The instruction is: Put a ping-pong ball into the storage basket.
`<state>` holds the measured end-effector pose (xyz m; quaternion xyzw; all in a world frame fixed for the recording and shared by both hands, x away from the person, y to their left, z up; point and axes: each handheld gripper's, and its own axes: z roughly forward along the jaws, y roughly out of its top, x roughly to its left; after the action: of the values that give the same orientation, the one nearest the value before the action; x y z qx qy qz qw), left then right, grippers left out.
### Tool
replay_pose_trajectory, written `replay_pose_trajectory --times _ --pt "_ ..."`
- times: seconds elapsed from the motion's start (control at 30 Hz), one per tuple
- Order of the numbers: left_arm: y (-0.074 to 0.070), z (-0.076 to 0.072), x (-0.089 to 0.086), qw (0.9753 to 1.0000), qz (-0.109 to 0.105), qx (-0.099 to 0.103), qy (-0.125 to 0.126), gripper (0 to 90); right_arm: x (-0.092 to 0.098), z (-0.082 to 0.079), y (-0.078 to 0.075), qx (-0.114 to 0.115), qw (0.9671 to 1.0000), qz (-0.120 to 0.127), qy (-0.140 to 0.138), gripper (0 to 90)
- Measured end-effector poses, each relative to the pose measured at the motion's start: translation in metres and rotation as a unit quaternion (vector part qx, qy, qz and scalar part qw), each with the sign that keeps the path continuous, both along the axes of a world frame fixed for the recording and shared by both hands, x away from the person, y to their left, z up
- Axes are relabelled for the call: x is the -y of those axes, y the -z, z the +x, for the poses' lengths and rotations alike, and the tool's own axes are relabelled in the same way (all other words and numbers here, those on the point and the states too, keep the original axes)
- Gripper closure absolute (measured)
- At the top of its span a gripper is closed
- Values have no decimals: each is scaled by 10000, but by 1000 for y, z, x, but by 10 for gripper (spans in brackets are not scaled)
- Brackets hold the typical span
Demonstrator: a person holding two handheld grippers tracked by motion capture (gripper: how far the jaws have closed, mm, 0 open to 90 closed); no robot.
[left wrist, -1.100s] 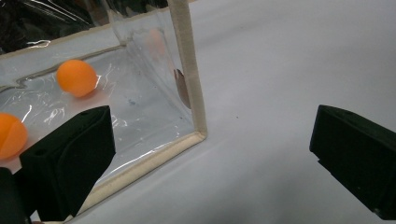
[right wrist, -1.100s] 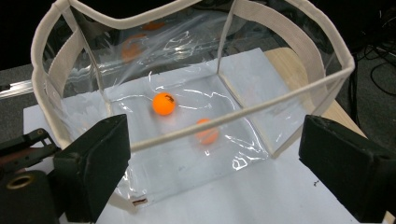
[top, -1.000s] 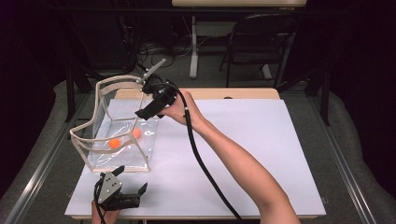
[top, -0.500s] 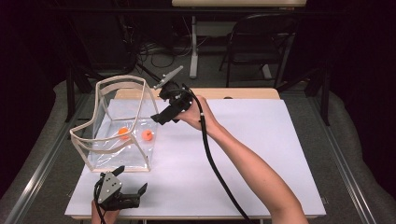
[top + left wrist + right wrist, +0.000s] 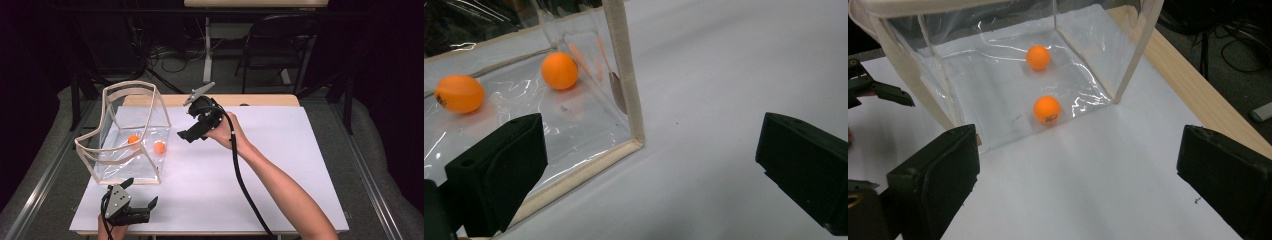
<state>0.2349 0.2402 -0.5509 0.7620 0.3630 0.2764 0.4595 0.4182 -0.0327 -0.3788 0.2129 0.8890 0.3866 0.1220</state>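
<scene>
We hold the right gripper [image 5: 192, 134] in the air just beside the clear bag [image 5: 125, 137], on its open-table side, jaws spread wide and empty. In the right gripper view the bag's near wall sits just beyond the jaws, and both orange balls show through the plastic. The nearer ball [image 5: 1047, 109] lies on the bag floor close to the corner by our gripper; the farther ball [image 5: 1038, 57] rests deeper in, well apart from the walls. The left gripper [image 5: 131, 209] waits low at the table edge, in front of the bag, jaws also parted with nothing between them; its view shows the bag's bottom corner seam [image 5: 630, 140] just ahead.

Risks, as we judge them: the bag is light and thin-walled, so a jaw brushing the rim [image 5: 131, 86] could tip or slide it across the white sheet [image 5: 280, 165]. The balls are free to roll, and any nudge of the bag would shift them.

Against the frame half a second earlier: the right gripper has drawn away from the rim and now sits lower and clear of the bag. The nearer ball has settled closer to the wall. The left gripper has not moved.
</scene>
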Motion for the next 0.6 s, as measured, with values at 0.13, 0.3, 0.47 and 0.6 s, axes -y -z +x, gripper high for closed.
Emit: replay_pose_trajectory --times 0.13,0.3,0.47,0.6 --pt "0 0 0 10000 9 4 -5 1 9 -4 8 -22 10000 -3 35 28" --pt "0 0 0 10000 5 2 -15 1 19 -10 14 -51 10000 23 72 28" --pt "0 0 0 10000 5 23 -10 1 27 -17 22 -67 10000 24 67 27" --pt "0 0 0 10000 9 24 -10 1 34 -24 29 -94 9999 8 64 28"
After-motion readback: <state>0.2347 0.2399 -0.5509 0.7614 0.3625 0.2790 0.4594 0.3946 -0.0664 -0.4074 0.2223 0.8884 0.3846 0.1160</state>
